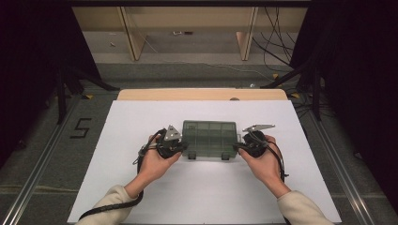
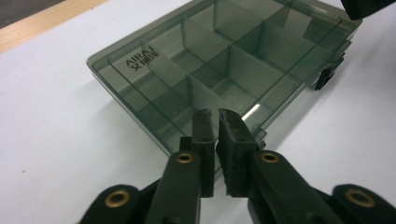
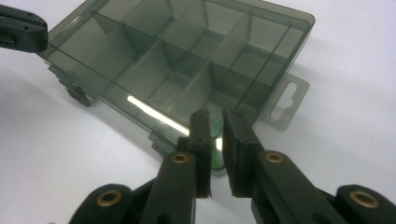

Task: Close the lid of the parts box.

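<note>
Both grippers are sitting at the compartment box [image 1: 209, 139], one at each short end. The box is lying flat and closed on the white sheet [image 1: 141, 117] near the middle of the table [image 1: 202, 94], its two latches [image 1: 192, 155] facing the near edge and a hang tab [image 3: 286, 102] sticking out on its right end. The compartments are looking empty through the smoky lid.

Left gripper [image 1: 180, 146] is parked at the box's left end, near corner. In the left gripper view its fingers [image 2: 203, 140] are standing a narrow slit apart, tips over the near-left corner [image 2: 187, 140] of the lid, nothing pinched between them. Right gripper [image 1: 240, 145] is mirroring that at the right end: fingers [image 3: 201, 140] barely parted, tips hovering over the near-right corner, gripping nothing. I cannot tell whether either tip is touching the plastic.

My read: this is the setup step, both hands lining up on the box before working it, most likely to open it. Nothing is being held yet and the latches are looking shut.

Next move probably calls for one gripper steadying the box by its end while the other is dropping to a latch on the near edge and prying it up. The slits are too narrow to take the box wall, so the fingers are needing to spread first. Risk: the light box sliding on the smooth sheet if pushed from one side only.
</note>
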Motion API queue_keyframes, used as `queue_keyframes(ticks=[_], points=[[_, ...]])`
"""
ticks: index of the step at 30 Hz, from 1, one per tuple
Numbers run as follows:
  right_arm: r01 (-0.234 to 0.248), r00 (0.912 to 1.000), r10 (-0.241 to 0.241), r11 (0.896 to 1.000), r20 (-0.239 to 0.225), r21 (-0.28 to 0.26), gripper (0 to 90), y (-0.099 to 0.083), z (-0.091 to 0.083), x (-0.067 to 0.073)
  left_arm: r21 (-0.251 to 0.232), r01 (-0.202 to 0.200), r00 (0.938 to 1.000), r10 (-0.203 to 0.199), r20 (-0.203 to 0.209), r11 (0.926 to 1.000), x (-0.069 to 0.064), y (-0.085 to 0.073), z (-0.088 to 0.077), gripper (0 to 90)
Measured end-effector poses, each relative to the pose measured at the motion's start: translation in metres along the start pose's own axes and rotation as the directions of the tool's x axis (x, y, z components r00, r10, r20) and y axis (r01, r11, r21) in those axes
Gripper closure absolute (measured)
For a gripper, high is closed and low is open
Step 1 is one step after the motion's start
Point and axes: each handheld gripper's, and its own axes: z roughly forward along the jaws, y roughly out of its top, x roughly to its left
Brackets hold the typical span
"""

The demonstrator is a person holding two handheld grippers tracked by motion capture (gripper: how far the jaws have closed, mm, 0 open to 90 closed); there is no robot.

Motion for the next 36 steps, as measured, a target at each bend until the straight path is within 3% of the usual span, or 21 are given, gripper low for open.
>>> queue_keyframes(ticks=[2,3,7,8,10,16,18,19,24,25,27,29,31,32,33,34,36], points=[[0.012,0.9999,-0.012,0.999,0.006,-0.035,78.0,-0.002,-0.001,-0.001,-0.023,0.004,1.0,-0.005,-0.008,0.9997,0.0,0.0,-0.003,79.2],[0.014,0.9999,-0.014,1.0,0.002,-0.019,76.0,-0.002,-0.004,-0.001,-0.039,0.001,0.9999,-0.002,-0.01,0.9992,0.0,0.0,-0.004,77.3],[0.01,0.9999,-0.011,0.996,-0.007,-0.089,67.6,-0.005,-0.01,-0.002,-0.09,0.02,0.9995,-0.022,-0.022,0.9958,-0.001,0.002,-0.014,65.9],[0.006,0.9997,-0.008,0.994,-0.021,-0.112,66.0,-0.005,-0.011,-0.002,-0.105,0.004,0.9997,-0.006,-0.024,0.9944,0.0,0.002,-0.016,63.3],[-0.003,0.9996,-0.001,0.99,-0.027,-0.143,61.5,-0.007,-0.016,-0.001,-0.141,0.03,0.9995,-0.031,-0.008,0.9896,-0.002,0.002,-0.019,55.4],[0.006,0.9983,-0.019,0.972,-0.055,-0.234,53.1,-0.013,-0.028,0.001,-0.211,0.031,0.9995,-0.032,0.001,0.9769,-0.007,-0.003,-0.034,39.7],[0.025,0.998,-0.037,0.973,-0.051,-0.23,51.2,-0.015,-0.034,0.002,-0.219,0.018,0.9998,-0.02,-0.005,0.9757,-0.008,-0.005,-0.04,35.4],[0.027,0.9973,-0.044,0.965,-0.06,-0.259,50.4,-0.017,-0.033,0.003,-0.227,0.028,0.9996,-0.028,0.001,0.9734,-0.009,-0.007,-0.043,34.5],[0.053,0.9951,-0.076,0.953,-0.064,-0.297,46.0,-0.024,-0.042,0.005,-0.247,0.034,0.9993,-0.03,0.022,0.9683,-0.012,-0.014,-0.058,29.4],[0.057,0.9948,-0.079,0.957,-0.064,-0.285,46.0,-0.025,-0.045,0.006,-0.248,0.033,0.9994,-0.029,0.02,0.9682,-0.013,-0.015,-0.062,29.2],[0.062,0.993,-0.089,0.95,-0.077,-0.305,45.8,-0.029,-0.046,0.007,-0.253,0.036,0.9993,-0.032,0.018,0.9668,-0.014,-0.018,-0.068,28.9],[0.058,0.9923,-0.088,0.951,-0.087,-0.303,45.1,-0.032,-0.05,0.009,-0.259,0.034,0.9994,-0.031,0.013,0.9652,-0.015,-0.021,-0.073,28.7],[0.076,0.9917,-0.104,0.946,-0.075,-0.316,44.4,-0.035,-0.051,0.009,-0.265,0.035,0.9994,-0.034,0.009,0.9637,-0.015,-0.024,-0.079,28.5],[0.062,0.9912,-0.094,0.951,-0.093,-0.304,43.9,-0.037,-0.053,0.011,-0.269,0.029,0.9996,-0.028,0.005,0.9628,-0.015,-0.025,-0.082,28.3],[0.085,0.9908,-0.113,0.947,-0.074,-0.311,43.4,-0.038,-0.054,0.01,-0.267,0.029,0.9995,-0.03,-0.002,0.9632,-0.015,-0.027,-0.085,28.2],[0.073,0.9912,-0.103,0.95,-0.083,-0.303,42.3,-0.039,-0.057,0.011,-0.271,0.023,0.9997,-0.026,-0.005,0.9623,-0.015,-0.029,-0.088,28.2],[0.085,0.9895,-0.118,0.942,-0.084,-0.325,41.9,-0.042,-0.058,0.012,-0.273,0.027,0.9996,-0.029,-0.006,0.9618,-0.015,-0.033,-0.094,28.2]])
